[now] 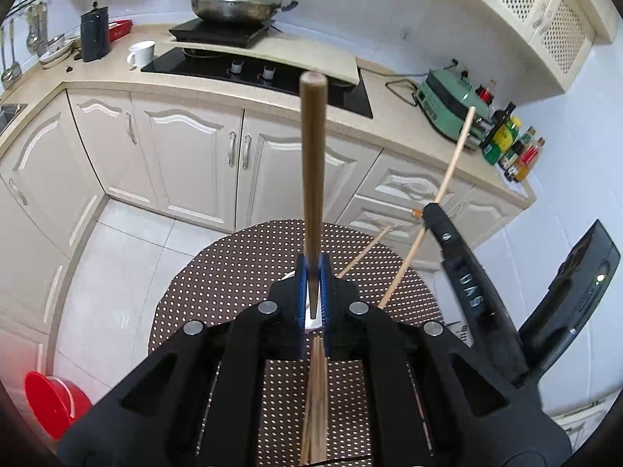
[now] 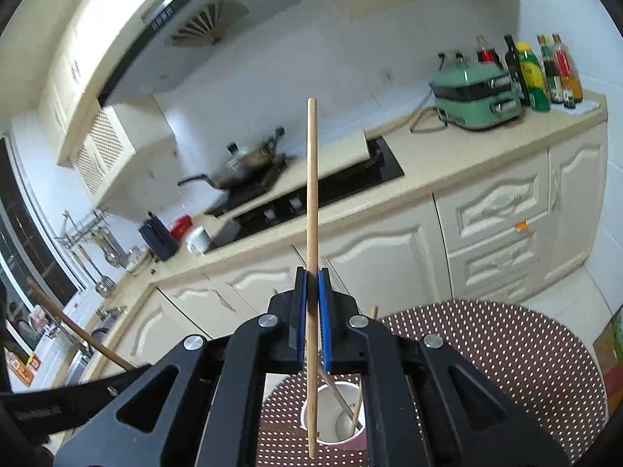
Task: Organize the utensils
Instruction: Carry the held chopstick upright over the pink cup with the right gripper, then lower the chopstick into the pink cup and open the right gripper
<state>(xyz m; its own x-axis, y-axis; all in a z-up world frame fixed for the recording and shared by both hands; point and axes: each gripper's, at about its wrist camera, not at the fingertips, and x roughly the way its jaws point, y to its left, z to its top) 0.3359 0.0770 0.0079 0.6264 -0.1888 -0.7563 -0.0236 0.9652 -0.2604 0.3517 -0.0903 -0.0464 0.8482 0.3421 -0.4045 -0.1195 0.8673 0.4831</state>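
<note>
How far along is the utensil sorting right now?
Partly done: two chopsticks already stand in the white cup on the dotted table. In hand: the left gripper clamps a dark wooden stick; the right gripper clamps a pale chopstick. Left: dropping both into the cup.

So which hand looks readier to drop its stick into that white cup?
Probably the right. Its tool grips a pale chopstick whose lower end hangs at the white cup's rim. The left tool holds a darker chopstick, with the cup mostly hidden beneath it.
</note>
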